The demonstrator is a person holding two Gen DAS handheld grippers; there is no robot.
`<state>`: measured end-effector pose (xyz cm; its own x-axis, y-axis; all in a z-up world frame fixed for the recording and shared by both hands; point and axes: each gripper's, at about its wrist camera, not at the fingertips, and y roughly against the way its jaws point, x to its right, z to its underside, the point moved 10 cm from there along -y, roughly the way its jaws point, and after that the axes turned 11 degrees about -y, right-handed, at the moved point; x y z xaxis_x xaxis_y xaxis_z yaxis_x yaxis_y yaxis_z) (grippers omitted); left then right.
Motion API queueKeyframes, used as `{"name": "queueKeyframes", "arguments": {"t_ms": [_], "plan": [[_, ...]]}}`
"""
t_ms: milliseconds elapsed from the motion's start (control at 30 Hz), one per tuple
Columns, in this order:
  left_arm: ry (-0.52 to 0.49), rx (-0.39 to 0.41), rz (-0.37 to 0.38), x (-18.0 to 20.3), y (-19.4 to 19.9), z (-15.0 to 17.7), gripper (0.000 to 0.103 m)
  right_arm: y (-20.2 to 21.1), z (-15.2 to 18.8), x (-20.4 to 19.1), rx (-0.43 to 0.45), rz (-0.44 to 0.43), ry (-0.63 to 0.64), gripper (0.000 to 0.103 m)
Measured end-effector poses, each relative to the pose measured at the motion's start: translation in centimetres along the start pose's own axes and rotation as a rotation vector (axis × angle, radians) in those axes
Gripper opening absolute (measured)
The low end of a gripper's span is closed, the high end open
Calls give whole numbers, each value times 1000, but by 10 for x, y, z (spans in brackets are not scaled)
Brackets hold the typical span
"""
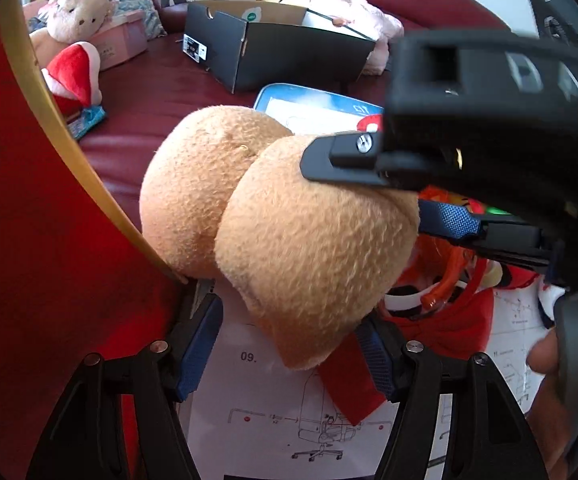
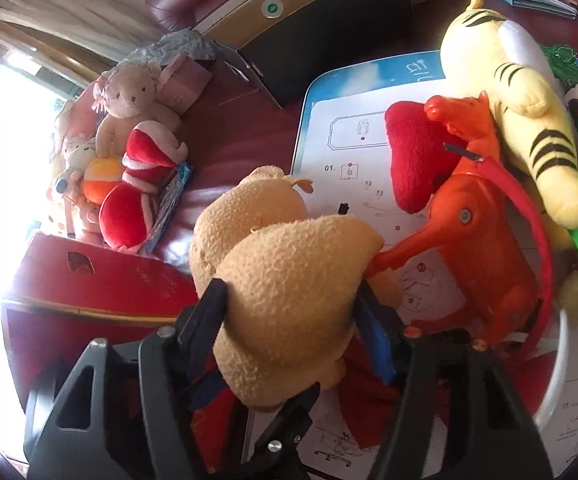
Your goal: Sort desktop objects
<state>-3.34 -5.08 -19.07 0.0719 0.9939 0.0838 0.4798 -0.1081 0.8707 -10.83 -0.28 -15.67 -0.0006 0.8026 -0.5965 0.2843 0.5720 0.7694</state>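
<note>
Right wrist view: the tan plush toy [image 2: 285, 300] sits between the right gripper's [image 2: 289, 312] jaws, which hold it; the left gripper [image 1: 285, 344] straddles its lower tip, jaws not pressing, above the instruction sheet [image 1: 257, 412]

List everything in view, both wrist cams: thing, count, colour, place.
plush toy: 1, tan, between both grippers, over the instruction sheet
instruction sheet: 1, white with blue border, on the sofa
toy horse: 1, orange, on the sheet
tiger plush: 1, yellow with black stripes, behind the horse
teddy bear: 1, beige, far left pile
shoebox: 1, black, open, back of the sofa
red box: 1, left
sofa: 1, maroon
left gripper: around the plush
right gripper: pressing the plush
</note>
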Motion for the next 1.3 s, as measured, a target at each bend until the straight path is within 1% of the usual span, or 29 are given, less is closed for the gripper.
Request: {"name": "queueKeyframes", "arguments": {"t_ms": [33, 133, 267, 367, 600, 767, 867, 967, 1100, 1200, 1300], "plan": [[-6, -3, 16, 3, 1, 2, 53, 2, 2, 0, 4, -2, 13, 57], [-42, -10, 40, 15, 8, 8, 47, 8, 8, 2, 15, -8, 36, 54], [-90, -20, 76, 35, 22, 20, 47, 28, 21, 12, 30, -16, 33, 53], [-119, -20, 115, 53, 35, 32, 47, 47, 34, 17, 49, -7, 61, 53], [-183, -18, 202, 98, 64, 59, 47, 96, 64, 34, 126, 35, 128, 52], [-239, -22, 232, 125, 76, 78, 47, 129, 83, 51, 176, 66, 156, 52], [-256, -42, 237, 139, 73, 92, 47, 139, 95, 65, 176, 75, 152, 52], [-258, -79, 206, 138, 63, 111, 47, 137, 109, 85, 151, 58, 82, 53], [-216, -137, 193, 122, 51, 134, 47, 127, 129, 109, 102, 21, -20, 55], [-174, -179, 194, 111, 45, 144, 46, 120, 145, 116, 71, 5, -48, 57], [-162, -193, 180, 103, 46, 153, 46, 116, 155, 122, 58, -1, -58, 60]]}}
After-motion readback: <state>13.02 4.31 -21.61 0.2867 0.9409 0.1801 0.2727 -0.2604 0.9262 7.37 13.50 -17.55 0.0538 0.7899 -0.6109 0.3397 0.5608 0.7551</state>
